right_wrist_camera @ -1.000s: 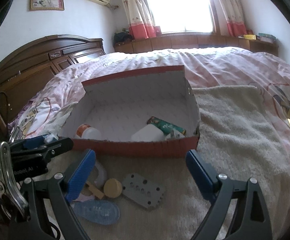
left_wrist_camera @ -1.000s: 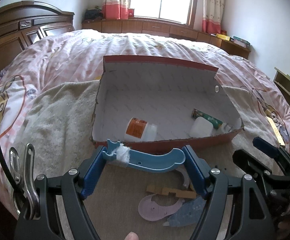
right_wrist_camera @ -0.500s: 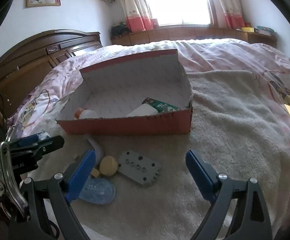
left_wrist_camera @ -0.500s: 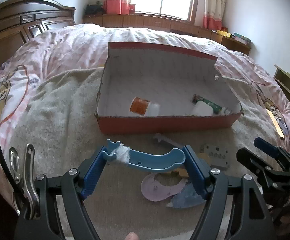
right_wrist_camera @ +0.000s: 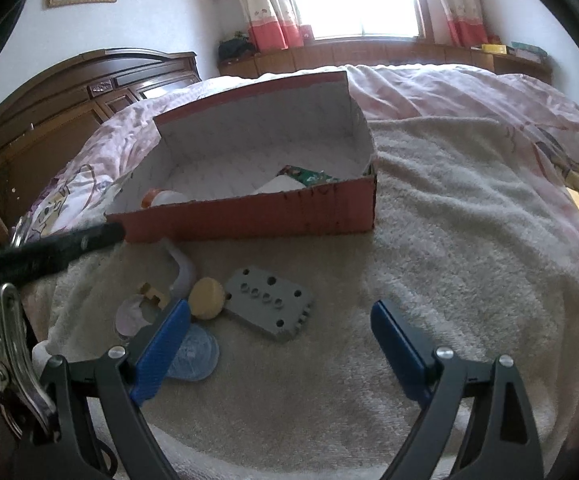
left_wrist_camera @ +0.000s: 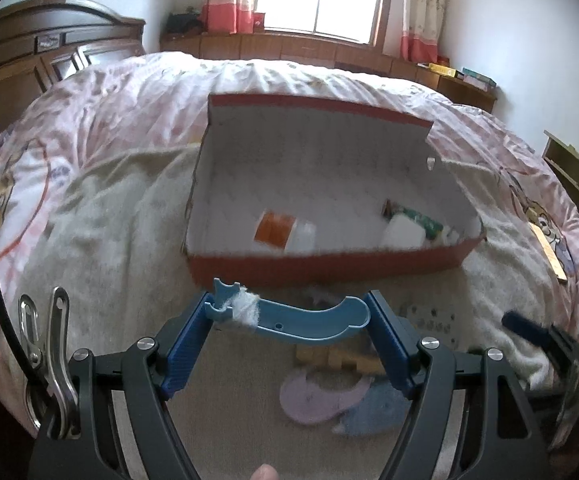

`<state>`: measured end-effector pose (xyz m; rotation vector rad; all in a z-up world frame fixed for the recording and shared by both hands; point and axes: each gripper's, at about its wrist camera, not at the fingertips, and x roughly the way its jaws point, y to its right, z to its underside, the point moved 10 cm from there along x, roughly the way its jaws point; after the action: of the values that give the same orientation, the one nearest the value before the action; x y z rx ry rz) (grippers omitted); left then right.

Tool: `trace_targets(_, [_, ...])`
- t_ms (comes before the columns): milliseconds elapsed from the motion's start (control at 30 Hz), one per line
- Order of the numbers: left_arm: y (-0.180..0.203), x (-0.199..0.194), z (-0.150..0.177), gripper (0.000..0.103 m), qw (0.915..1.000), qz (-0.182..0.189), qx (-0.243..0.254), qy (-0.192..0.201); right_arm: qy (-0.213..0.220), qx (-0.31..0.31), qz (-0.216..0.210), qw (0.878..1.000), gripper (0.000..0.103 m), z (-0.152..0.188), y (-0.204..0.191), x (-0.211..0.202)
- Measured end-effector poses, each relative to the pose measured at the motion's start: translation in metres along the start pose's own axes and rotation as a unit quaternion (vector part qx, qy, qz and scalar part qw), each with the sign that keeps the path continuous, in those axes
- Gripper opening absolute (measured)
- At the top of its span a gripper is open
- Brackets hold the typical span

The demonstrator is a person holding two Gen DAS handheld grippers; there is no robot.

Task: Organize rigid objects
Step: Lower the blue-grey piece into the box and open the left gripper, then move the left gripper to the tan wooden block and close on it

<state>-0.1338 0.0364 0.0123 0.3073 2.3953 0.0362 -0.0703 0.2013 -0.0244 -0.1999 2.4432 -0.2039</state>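
**A:** Left wrist view first. What is the left gripper (left_wrist_camera: 289, 320) doing?

**B:** Its two blue fingers are pinching a long blue plastic piece (left_wrist_camera: 301, 318). The piece lies sideways between them. One end is curved, the other has a little fork shape, and a bit of white fluff sticks to it. It sits in the air in front of the red box (left_wrist_camera: 329, 268).

**A:** And the right gripper (right_wrist_camera: 281, 332)?

**B:** Its fingers are spread wide apart. Nothing is between them but the fuzzy cream towel (right_wrist_camera: 469, 248) under them. One blue finger (right_wrist_camera: 161, 344) sits in front of a clear blue oval piece (right_wrist_camera: 195, 354); I cannot tell if they touch.

**A:** What is in the box?

**B:** It is cardboard, red outside and white inside, with the top open. A white bottle with an orange label (left_wrist_camera: 283, 230) lies on its side. Near the other end are a white block (left_wrist_camera: 403, 232) and a green packet (left_wrist_camera: 423, 220).

**A:** What does the right wrist view show better?

**B:** The loose pieces on the towel, in front of the box. There is a flat gray plate with round holes (right_wrist_camera: 269, 304), a round yellow disc (right_wrist_camera: 206, 298) touching it, a curved pale piece (right_wrist_camera: 181, 272), a small tan wooden piece (right_wrist_camera: 151, 292) and a pink flat piece (right_wrist_camera: 129, 316). The left wrist view is blurry there, and the gripper hides part of them.

**A:** And the left wrist view?

**B:** It looks deeper into the box.
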Motion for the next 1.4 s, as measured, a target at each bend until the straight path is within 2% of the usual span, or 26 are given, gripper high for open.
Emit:
trace_targets(300, [-0.004, 0.030, -0.040, 0.078, 0.9999, -0.002, -0.004, 0.013, -0.003, 0.005, 0.000, 1.000, 0.094, 0.001, 0.002, 0.002])
trace_targets(467, [-0.014, 0.053, -0.046, 0.078, 0.9996, -0.026, -0.002, 0.006, -0.004, 0.007, -0.001, 1.000, 0.094, 0.002, 0.003, 0.002])
trace_targets(600, [-0.018, 0.062, -0.039, 0.085, 0.9996, -0.024, -0.009, -0.012, -0.004, 0.005, -0.001, 1.000, 0.094, 0.002, 0.002, 0.003])
trace_targets(1100, [-0.019, 0.017, -0.033, 0.085, 0.9997, -0.003, -0.018, 0.015, -0.006, 0.010, 0.000, 1.000, 0.094, 0.004, 0.007, 0.004])
trace_targets(1400, [0.007, 0.007, -0.004, 0.085, 0.9993, 0.022, 0.029, -0.004, -0.007, 0.010, 0.000, 1.000, 0.094, 0.005, 0.006, 0.004])
